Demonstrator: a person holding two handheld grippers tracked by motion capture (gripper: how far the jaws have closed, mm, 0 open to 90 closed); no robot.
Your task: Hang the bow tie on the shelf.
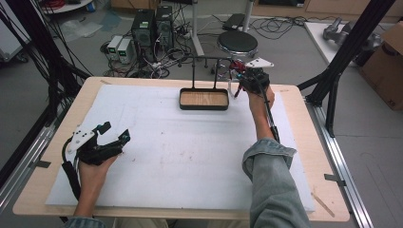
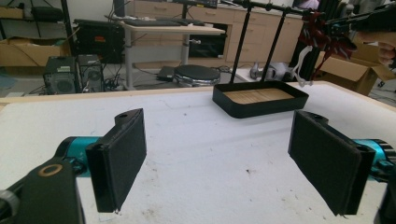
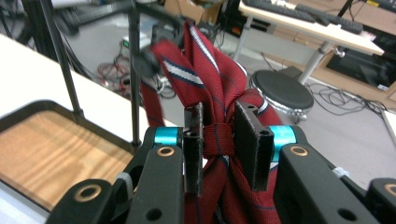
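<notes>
One red tie [image 3: 210, 84], one black tray [image 1: 204, 99], two hand-held grippers.

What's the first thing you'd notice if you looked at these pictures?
Probably the red striped fabric strap, like a ribbon or tie, pinched in the right gripper up by the black rack's bar, at the far right of the table. Just below sits the rack's black tray with a wooden bottom. Near the front left, the left gripper rests wide open over the white mat, holding nothing.
</notes>
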